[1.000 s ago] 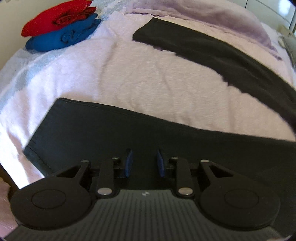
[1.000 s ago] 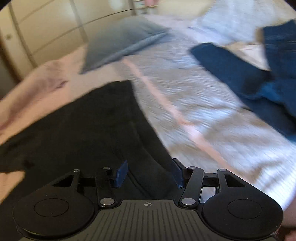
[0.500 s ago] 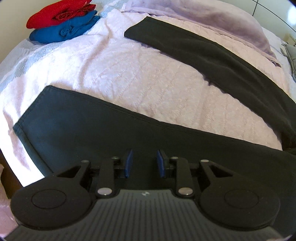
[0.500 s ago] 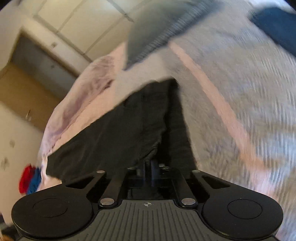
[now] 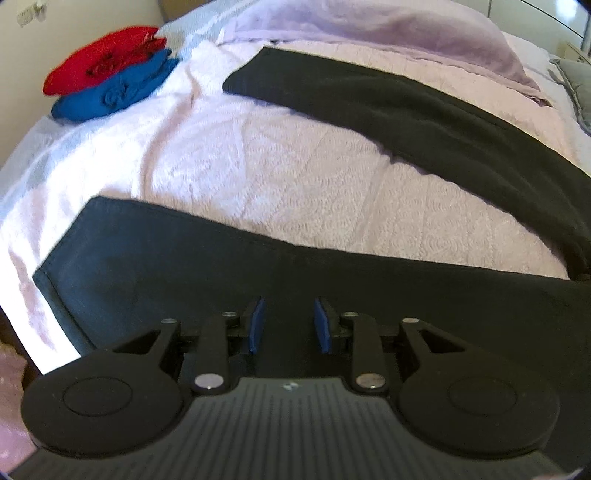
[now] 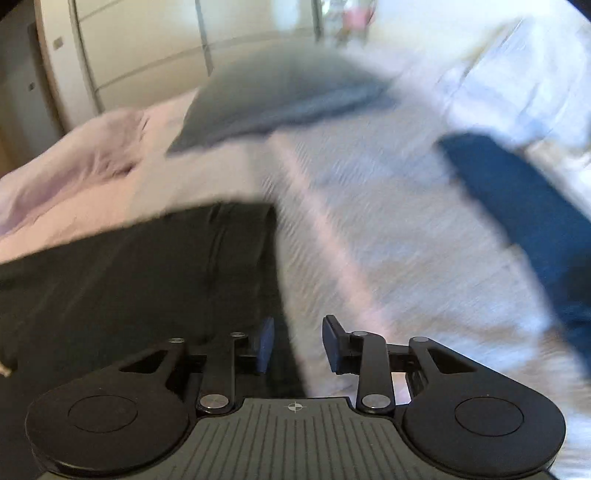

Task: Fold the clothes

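Observation:
Black trousers (image 5: pixel 184 266) lie spread on a pale pink bedspread (image 5: pixel 258 170), one leg near me and the other leg (image 5: pixel 424 110) stretching away to the right. My left gripper (image 5: pixel 288 325) hovers open just over the near leg, nothing between its blue pads. In the right wrist view the trousers' waist end (image 6: pixel 147 280) lies flat at lower left. My right gripper (image 6: pixel 298 345) stands open at the garment's right edge, its pads empty. That view is blurred by motion.
A folded red garment (image 5: pixel 103 59) rests on a folded blue one (image 5: pixel 110 96) at the far left corner. A lilac pillow (image 5: pixel 369 33) lies behind the trousers. A grey pillow (image 6: pixel 280 99), dark blue clothes (image 6: pixel 517 206) and wardrobe doors (image 6: pixel 147 48) show on the right side.
My right gripper was shut on the trousers' waist half a second ago and now is open, the cloth lying flat. The left gripper stayed open and shifted slightly over the near leg.

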Action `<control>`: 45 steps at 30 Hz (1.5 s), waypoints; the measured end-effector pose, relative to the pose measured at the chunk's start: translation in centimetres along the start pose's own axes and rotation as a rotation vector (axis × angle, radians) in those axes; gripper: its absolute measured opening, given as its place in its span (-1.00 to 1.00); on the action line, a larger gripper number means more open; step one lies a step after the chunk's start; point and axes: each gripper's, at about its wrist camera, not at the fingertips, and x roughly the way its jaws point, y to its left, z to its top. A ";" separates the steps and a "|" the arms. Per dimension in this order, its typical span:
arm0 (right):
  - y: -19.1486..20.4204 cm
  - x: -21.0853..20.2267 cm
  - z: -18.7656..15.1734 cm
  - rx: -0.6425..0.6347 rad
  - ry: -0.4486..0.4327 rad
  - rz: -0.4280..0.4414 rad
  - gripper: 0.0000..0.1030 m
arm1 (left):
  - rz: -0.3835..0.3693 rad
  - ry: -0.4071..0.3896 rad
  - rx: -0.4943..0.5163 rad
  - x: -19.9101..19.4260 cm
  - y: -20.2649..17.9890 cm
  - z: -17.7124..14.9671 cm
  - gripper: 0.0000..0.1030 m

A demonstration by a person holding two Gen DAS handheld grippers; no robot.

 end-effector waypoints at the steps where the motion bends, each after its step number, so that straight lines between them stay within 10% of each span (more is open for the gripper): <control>1: 0.0 -1.1 0.2 0.002 -0.026 0.021 -0.35 | 0.003 -0.005 0.014 0.1 0.0 -0.1 -0.48; 4: 2.0 -2.1 -0.7 -0.074 -0.012 0.167 -0.35 | -0.005 -0.003 0.045 1.0 -0.1 -0.3 -0.48; 8: 2.2 0.8 -4.0 -0.155 0.141 0.031 -0.22 | -0.004 -0.013 0.094 1.9 0.9 -0.3 -0.43; 12: 1.0 -3.3 -3.2 0.012 0.076 -0.170 -0.16 | -0.003 -0.040 0.049 1.8 5.1 0.4 -0.43; 18: 6.9 -7.7 -6.0 -0.042 0.114 0.008 -0.15 | 0.031 -0.009 0.040 3.1 10.7 -0.2 -0.42; 21: 8.1 -7.2 -9.9 -0.072 0.247 -0.052 -0.15 | 0.053 0.002 0.052 3.6 13.3 -0.7 -0.40; 28: 10.6 -10.8 -11.6 -0.028 0.255 -0.094 -0.15 | 0.072 0.021 -0.047 3.0 19.6 -0.6 -0.43; 36: 15.5 -11.4 -14.3 -0.101 0.387 -0.105 -0.14 | 0.047 0.147 -0.029 2.4 19.9 -1.4 -0.43; 45: 15.8 -16.8 -11.5 0.012 0.512 -0.001 -0.13 | -0.022 0.185 -0.061 -7.4 15.7 -2.2 -0.43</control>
